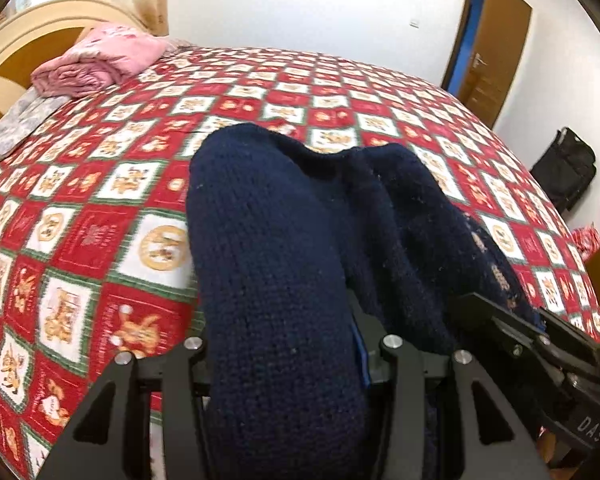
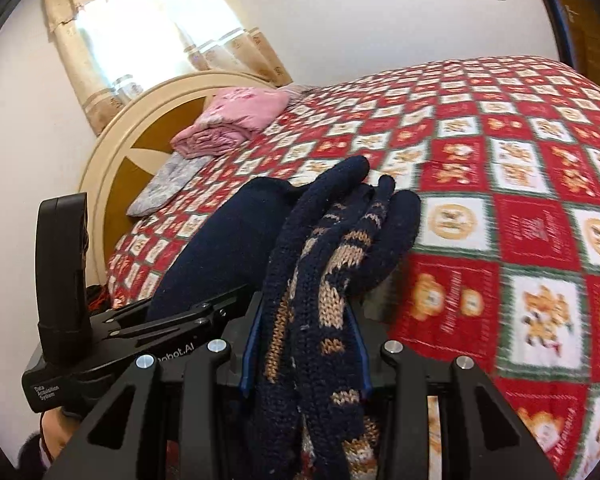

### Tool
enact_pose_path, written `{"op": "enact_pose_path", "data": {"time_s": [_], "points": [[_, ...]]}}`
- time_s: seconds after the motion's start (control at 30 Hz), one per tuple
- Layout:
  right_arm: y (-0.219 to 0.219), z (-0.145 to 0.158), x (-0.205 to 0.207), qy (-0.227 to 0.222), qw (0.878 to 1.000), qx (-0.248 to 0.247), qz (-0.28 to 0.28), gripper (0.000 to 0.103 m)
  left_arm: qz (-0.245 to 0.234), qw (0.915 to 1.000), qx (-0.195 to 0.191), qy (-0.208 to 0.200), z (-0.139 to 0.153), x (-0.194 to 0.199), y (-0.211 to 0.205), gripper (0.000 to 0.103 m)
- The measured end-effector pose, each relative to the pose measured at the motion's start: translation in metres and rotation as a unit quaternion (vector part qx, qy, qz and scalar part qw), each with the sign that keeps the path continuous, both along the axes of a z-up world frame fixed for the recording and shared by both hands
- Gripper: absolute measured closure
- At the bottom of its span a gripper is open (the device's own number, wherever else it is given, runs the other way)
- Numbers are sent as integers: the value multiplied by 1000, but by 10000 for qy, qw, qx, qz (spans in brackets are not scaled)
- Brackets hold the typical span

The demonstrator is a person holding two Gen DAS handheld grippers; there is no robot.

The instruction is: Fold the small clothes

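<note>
Left gripper (image 1: 288,364) was clamped on a thick roll of the navy knit sweater (image 1: 284,248), wool bulging up between its black fingers and hiding the pads. Right gripper (image 2: 304,360) pinched a bunched edge of the same sweater, the part with the tan pattern, blue pad edges showing on both sides of the fabric. Both grippers sat close together, side by side; each one showed in the other's view. Sweater was lifted at the held end, its far end drooping toward the red-and-white checked bedspread (image 1: 100,208). Whether it touched the spread, couldn't tell. Folded pink garment (image 2: 236,120) lay well apart near the headboard (image 2: 140,128), grey cloth (image 2: 168,184) just beside it.
</note>
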State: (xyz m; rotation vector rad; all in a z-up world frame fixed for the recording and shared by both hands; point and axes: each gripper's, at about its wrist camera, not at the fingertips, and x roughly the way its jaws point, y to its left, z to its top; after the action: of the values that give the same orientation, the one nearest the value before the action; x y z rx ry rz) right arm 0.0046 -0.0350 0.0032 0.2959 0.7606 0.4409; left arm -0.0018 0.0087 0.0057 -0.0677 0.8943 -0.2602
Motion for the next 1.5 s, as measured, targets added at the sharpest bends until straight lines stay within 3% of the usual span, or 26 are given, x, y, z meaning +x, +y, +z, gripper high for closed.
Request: {"op": "enact_pose_path", "data": {"time_s": [0.4, 0.6, 0.67, 0.9, 0.97, 1.03, 1.07, 1.17, 1.23, 1.33, 1.4, 1.5], "points": [[49, -4, 53, -525, 9977, 353, 257, 66, 559, 9976, 300, -281, 10, 43, 41, 56], [48, -48, 83, -37, 9998, -139, -107, 69, 583, 9952, 773, -162, -15, 71, 34, 56], [40, -56, 87, 67, 9998, -83, -154, 70, 622, 9941, 880, -97, -24, 73, 36, 56], [38, -66, 97, 261, 9992, -266, -162, 69, 632, 9960, 632, 78, -32, 75, 48, 49], [34, -69, 99, 431, 9989, -107, -119, 63, 738, 9964, 359, 231, -37, 75, 61, 34], [25, -70, 98, 636, 9979, 71, -124, 50, 956, 9946, 11, 414, -41, 73, 78, 19], [21, -69, 95, 691, 9974, 183, -129, 50, 1050, 9932, -150, 486, -41, 68, 86, 14], [6, -60, 76, 665, 9960, 596, -38, 49, 1185, 9895, -641, 530, -37, 44, 102, 13], [0, -58, 62, 624, 9950, 781, 29, 36, 1216, 9871, -912, 500, -37, 29, 112, 12], [2, -65, 42, 750, 9955, 575, 37, 32, 1200, 9837, -1194, 604, -42, 17, 113, 12], [9, -74, 36, 897, 9948, 448, 159, 32, 1102, 9848, -1138, 707, -46, 17, 106, 12], [25, -75, 26, 644, 9976, -71, 257, 32, 1078, 9873, -929, 701, -44, 15, 94, 12]]}}
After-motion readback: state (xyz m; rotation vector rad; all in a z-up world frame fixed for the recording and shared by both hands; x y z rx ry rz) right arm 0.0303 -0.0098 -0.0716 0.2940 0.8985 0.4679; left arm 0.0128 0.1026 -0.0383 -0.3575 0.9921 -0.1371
